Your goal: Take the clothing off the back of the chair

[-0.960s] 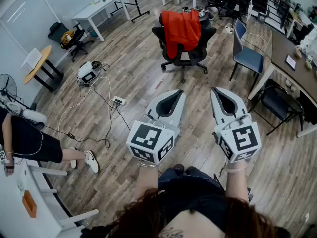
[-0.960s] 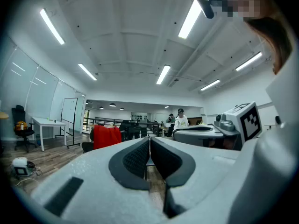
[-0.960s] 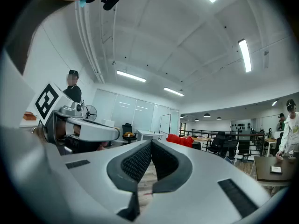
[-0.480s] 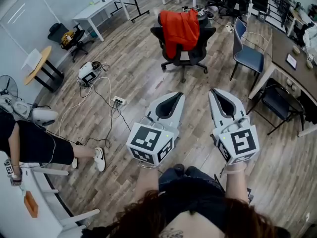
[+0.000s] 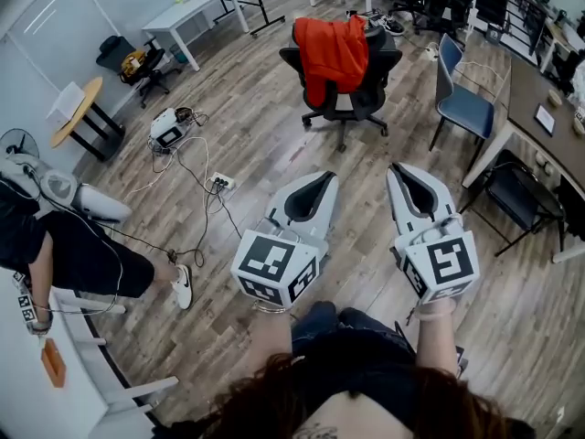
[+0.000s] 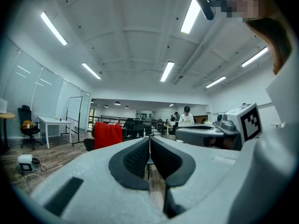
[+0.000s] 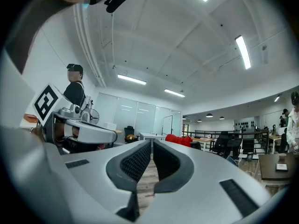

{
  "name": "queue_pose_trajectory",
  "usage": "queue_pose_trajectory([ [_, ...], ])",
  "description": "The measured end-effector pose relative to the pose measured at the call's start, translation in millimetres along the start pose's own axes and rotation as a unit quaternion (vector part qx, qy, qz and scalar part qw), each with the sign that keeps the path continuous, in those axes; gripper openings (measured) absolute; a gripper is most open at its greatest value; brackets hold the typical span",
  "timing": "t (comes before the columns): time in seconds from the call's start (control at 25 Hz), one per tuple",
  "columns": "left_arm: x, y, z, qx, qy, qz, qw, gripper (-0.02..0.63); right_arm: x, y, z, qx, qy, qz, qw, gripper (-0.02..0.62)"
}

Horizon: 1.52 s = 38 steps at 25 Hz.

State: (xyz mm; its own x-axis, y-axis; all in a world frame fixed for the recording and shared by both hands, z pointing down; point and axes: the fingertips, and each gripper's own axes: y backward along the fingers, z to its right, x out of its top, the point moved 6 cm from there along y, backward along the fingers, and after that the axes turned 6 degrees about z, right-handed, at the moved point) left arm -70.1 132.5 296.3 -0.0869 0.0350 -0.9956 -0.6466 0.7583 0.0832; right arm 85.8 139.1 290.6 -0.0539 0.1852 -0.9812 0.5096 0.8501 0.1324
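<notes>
The 2 forearms reach forward side by side, each hand holding its tongs level. The left tongs (image 5: 329, 176) have their jaws pressed together, empty. The right tongs (image 5: 396, 166) are opening by a sliver, nothing between the jaws.

Head view: from above, steeply down on the grey-brown wood-plank floor (image 5: 265, 144). Left and right gripper views: low, level, facing forward across the room. All three share the red garment (image 5: 334, 48) on the black swivel chair (image 5: 373, 94), far ahead.
</notes>
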Motion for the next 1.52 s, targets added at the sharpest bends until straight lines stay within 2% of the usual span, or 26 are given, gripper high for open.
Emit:
queue_pose_trajectory([
  [0.4,-7.1,-18.3,2.9,0.011,-0.003,-0.011,0.9999,0.021,-11.9,-9.9,18.3,0.014,-0.014,-0.002,1.000,0.011],
  [0.64,-12.1,-41.5,-13.0,0.010,-0.002,-0.008,0.9999,0.021,-25.3,-29.4,33.1,0.013,-0.012,-0.012,1.000,0.011],
  [1.12,-13.5,-103.0,-71.2,0.007,-0.003,0.001,1.0000,0.021,-40.1,-97.6,68.8,0.011,-0.008,-0.012,1.000,0.014],
  [1.24,-15.5,-115.8,-89.1,0.006,0.007,0.000,1.0000,0.021,-42.9,-117.2,75.5,0.008,-0.014,-0.011,1.000,0.015],
  [1.36,-18.8,-130.1,-108.3,0.000,0.021,-0.001,0.9998,0.021,-46.7,-137.0,82.9,0.004,-0.024,-0.012,1.000,0.029],
  [1.52,-16.0,-148.9,-135.5,-0.012,0.016,-0.001,0.9998,0.023,-47.5,-166.3,91.1,-0.003,-0.023,-0.009,1.000,0.057],
])
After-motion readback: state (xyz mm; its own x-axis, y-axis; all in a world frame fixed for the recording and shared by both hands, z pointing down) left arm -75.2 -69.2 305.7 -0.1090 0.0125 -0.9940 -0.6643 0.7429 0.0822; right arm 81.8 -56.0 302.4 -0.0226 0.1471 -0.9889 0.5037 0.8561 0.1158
